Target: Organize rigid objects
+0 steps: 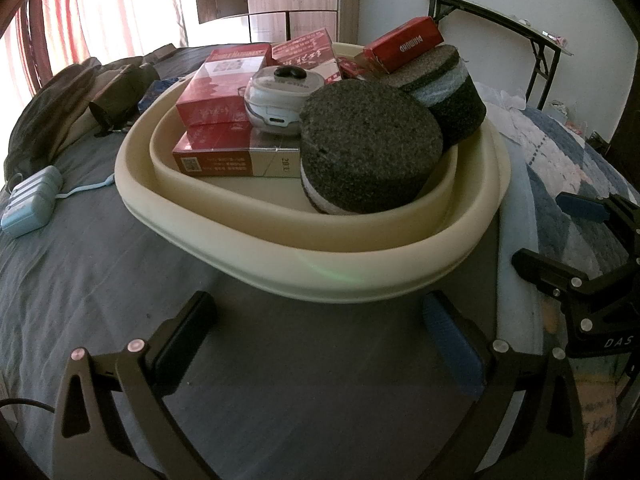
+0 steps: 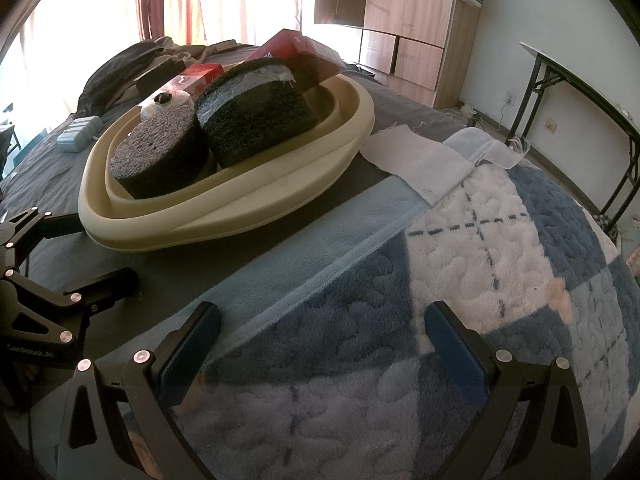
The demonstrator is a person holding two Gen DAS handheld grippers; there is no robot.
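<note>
Most of your sorting looks done. The cream basin (image 1: 280, 248) on the bed already holds two dark foam discs, several red boxes and a small white case (image 1: 276, 100). Both your grippers are empty and spread wide: the left gripper (image 1: 320, 344) hovers over the grey sheet just in front of the basin, and the right gripper (image 2: 320, 344) hangs over the blue checked blanket (image 2: 500, 240), to the right of the basin.

What seems left is the pale blue case (image 1: 30, 204), lying on the sheet well to the left of the basin, with a thin cord trailing from it toward the rim. Whether it belongs in the basin is your call; nothing else loose and rigid shows near it.

Inside the basin, the near foam disc (image 1: 368, 140) lies flat, round face up, touching the front wall. The far foam disc (image 1: 444, 84) behind it leans tilted, with a red box (image 1: 404, 44) resting on top. The lowest flat box (image 1: 236, 156) lies with its long axis running left to right across the basin, another red box (image 1: 224, 84) stacked on it.
</note>
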